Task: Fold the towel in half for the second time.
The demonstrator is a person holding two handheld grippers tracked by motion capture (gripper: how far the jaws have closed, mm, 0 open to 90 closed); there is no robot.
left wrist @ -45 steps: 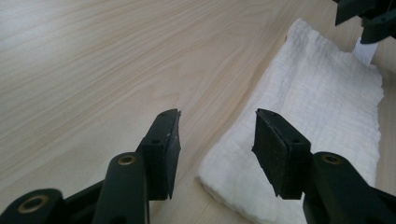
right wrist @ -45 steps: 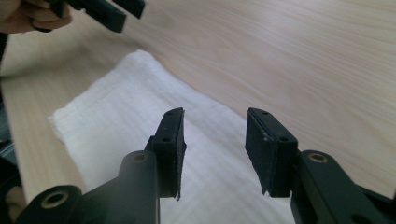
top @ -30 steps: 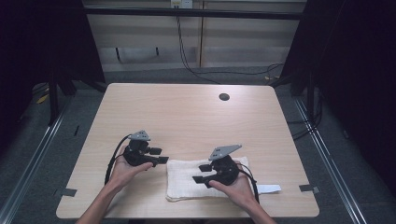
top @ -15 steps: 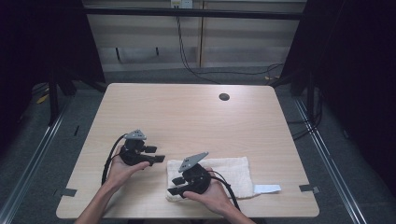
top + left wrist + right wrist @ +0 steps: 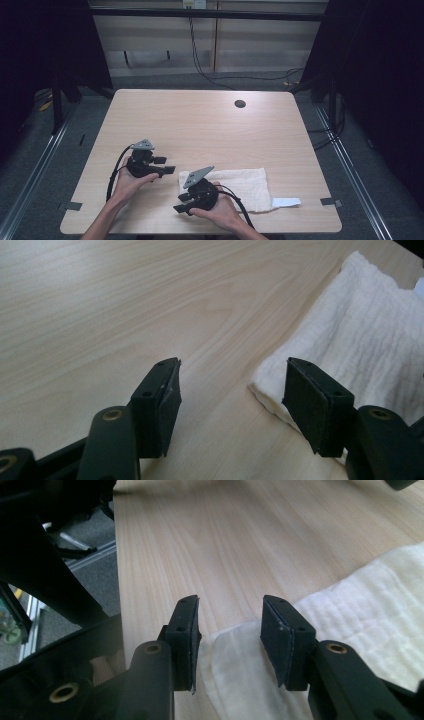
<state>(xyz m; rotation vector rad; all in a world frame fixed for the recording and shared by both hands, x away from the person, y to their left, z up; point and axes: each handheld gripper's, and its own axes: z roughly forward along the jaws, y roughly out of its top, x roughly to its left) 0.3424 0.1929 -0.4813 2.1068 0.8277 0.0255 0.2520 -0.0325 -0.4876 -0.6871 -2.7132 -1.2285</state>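
Towel (image 5: 235, 184), folded, lies flat on the table (image 5: 200, 125) near the front edge, toward the right. Both grippers sit at its left end, which looks like lining up for a grab. Left gripper (image 5: 230, 390) is spread wide, one jaw beside the towel's corner; right gripper (image 5: 227, 630) is partly open over the near-left corner. Next they'd need to close on an edge. No writing readable.

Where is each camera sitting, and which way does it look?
High view: above the person's side, looking forward and down at the table; forearms, hands and both grippers show.
Left gripper view: rides the left gripper, looking along its open fingers at the towel corner.
Right gripper view: rides the right gripper, fingers open over the towel's edge.
All three share the towel and table.
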